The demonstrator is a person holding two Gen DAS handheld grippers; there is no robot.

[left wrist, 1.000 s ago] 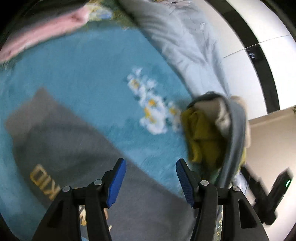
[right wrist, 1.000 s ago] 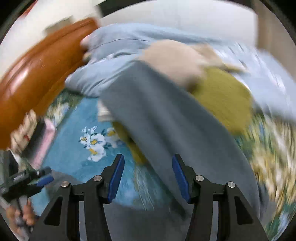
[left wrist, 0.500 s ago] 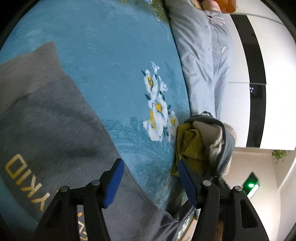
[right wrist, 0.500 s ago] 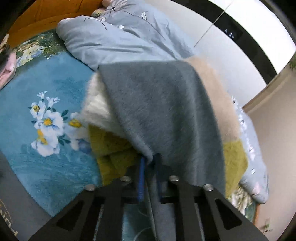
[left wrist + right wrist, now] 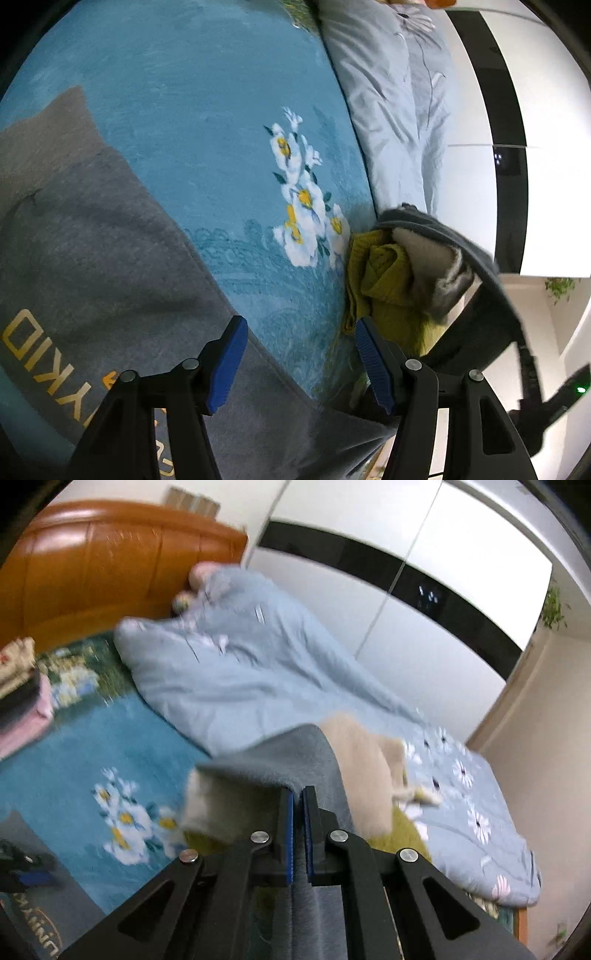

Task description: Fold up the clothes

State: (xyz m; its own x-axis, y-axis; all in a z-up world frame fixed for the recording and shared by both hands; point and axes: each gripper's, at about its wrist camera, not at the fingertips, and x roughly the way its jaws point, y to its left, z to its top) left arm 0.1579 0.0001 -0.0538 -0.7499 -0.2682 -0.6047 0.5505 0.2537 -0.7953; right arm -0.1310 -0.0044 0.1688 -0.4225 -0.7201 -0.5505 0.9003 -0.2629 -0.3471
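A grey sweatshirt (image 5: 85, 251) with yellow lettering lies flat on the blue floral bedspread (image 5: 207, 122). My left gripper (image 5: 299, 358) is open and empty above its edge. To the right lies a pile of clothes with an olive-yellow knit (image 5: 384, 280) and a cream fleece (image 5: 432, 266). My right gripper (image 5: 298, 825) is shut on a grey fleece garment (image 5: 291, 753) and holds it up off the pile; the garment also shows in the left wrist view (image 5: 476, 295). A beige garment (image 5: 365, 771) lies just behind it.
A crumpled light-blue duvet (image 5: 236, 679) lies along the far side of the bed. A wooden headboard (image 5: 103, 565) stands at the back left. Folded pink and dark clothes (image 5: 22, 701) lie near it. White wardrobe doors (image 5: 461, 554) stand beyond the bed.
My right gripper has shut on the grey fleece garment and lifted it off the pile. My left gripper has stayed open over the grey sweatshirt and shifted little.
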